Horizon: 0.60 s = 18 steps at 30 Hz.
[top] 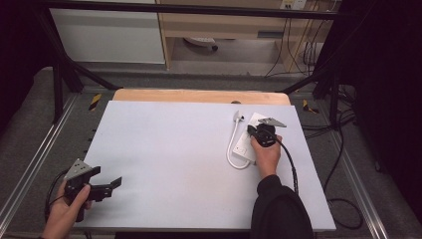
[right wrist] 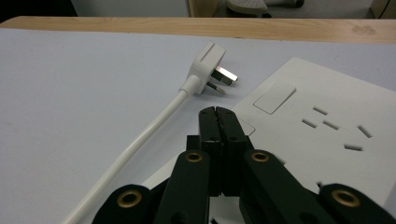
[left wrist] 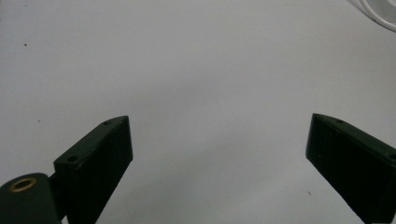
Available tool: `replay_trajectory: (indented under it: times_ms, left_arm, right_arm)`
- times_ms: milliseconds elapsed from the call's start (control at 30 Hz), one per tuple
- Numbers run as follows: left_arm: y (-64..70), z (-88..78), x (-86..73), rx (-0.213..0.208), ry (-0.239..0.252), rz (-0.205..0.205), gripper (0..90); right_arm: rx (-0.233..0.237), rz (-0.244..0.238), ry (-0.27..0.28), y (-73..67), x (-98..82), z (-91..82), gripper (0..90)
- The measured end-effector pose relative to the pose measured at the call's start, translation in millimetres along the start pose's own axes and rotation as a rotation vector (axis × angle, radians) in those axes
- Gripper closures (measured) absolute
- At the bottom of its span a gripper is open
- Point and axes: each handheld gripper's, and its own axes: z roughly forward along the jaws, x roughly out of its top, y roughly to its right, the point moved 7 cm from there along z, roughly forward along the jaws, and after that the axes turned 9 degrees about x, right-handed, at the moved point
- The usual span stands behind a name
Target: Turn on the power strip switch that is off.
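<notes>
Right gripper view: plug [right wrist: 208, 65] (beside socket plate [right wrist: 336, 135])

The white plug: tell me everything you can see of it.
The white plug looks like smooth plastic, with flat metal pins bare and pointing toward the white socket plate without touching it. It lies on its side on the pale table, unplugged. A thick white cord runs from its base. The shut right gripper stays clear of it.

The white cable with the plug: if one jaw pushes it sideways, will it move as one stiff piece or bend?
The white cable will probably bend; it already lies in a loop beside the socket plate. Its plug looks heavier and may drag behind. It rests on its side with pins level, so it seems unlikely to roll.
</notes>
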Motion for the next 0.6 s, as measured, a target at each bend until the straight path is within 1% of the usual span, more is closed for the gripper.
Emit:
replay_trajectory:
  times_ms: [300,400,467,600]
  left_arm:
    - [0.2,0.4,-0.2,0.001,-0.001,-0.001,7.3]
    - [0.3,0.5,-0.2,0.001,-0.002,0.0,7.3]
    - [0.3,0.5,-0.2,0.001,-0.002,0.0,7.3]
    - [0.3,0.5,-0.2,0.001,-0.002,0.0,7.3]
  right_arm:
    - [-0.005,-0.004,0.002,-0.3,-0.4,0.2,90.0]
    - [-0.002,-0.004,-0.01,-0.4,-1.3,0.6,90.0]
    - [-0.001,-0.01,-0.01,-0.8,-1.9,0.8,90.0]
    - [-0.001,-0.007,-0.01,-0.7,-1.8,0.9,90.0]
